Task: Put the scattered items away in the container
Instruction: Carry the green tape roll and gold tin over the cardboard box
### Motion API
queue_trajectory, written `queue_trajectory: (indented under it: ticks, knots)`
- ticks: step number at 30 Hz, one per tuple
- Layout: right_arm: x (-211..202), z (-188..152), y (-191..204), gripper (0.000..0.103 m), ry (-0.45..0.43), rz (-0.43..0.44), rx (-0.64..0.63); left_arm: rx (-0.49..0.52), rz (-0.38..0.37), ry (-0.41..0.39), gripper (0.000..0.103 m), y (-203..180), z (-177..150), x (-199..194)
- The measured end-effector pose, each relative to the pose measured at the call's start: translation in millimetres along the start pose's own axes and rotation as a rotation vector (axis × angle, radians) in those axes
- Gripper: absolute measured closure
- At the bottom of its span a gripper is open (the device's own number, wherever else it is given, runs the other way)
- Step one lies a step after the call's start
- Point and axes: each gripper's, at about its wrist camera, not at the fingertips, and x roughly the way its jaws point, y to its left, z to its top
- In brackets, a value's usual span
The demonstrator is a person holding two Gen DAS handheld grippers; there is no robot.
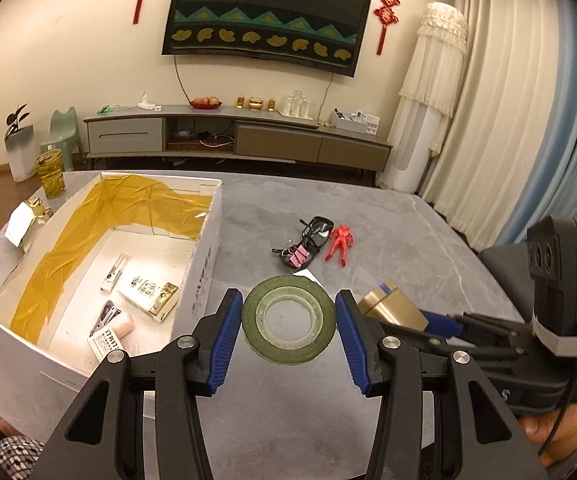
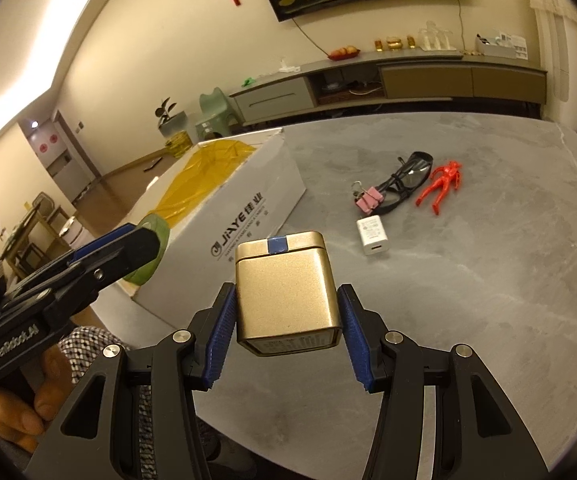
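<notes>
While holding the green tape roll tight in the left gripper and the gold tin in the right gripper, both up beside the white box: go over the wall, lower, then let go gently.

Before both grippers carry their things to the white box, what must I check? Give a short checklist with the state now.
1. Left gripper closed on green tape roll: ok.
2. Right gripper closed on gold tin: ok.
3. Tin lid closed: ok, blue strip across the seam.
4. White box open, with free floor: ok.
5. Both items lifted off the table: cannot tell.
</notes>
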Motion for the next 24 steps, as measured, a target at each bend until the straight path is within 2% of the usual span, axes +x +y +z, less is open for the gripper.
queue_trajectory:
  ticks: [13,24]
  knots:
    - [6.2,-0.5,27.2,0.049,0.014,0.001,-0.028,-0.084,-0.02,-0.044,0.054,39.3,4.0,-12.0]
    - [18.1,8.6,53.7,0.049,0.031,0.004,-0.078,-0.176,0.007,-0.079,0.054,90.1,2.8,-21.0]
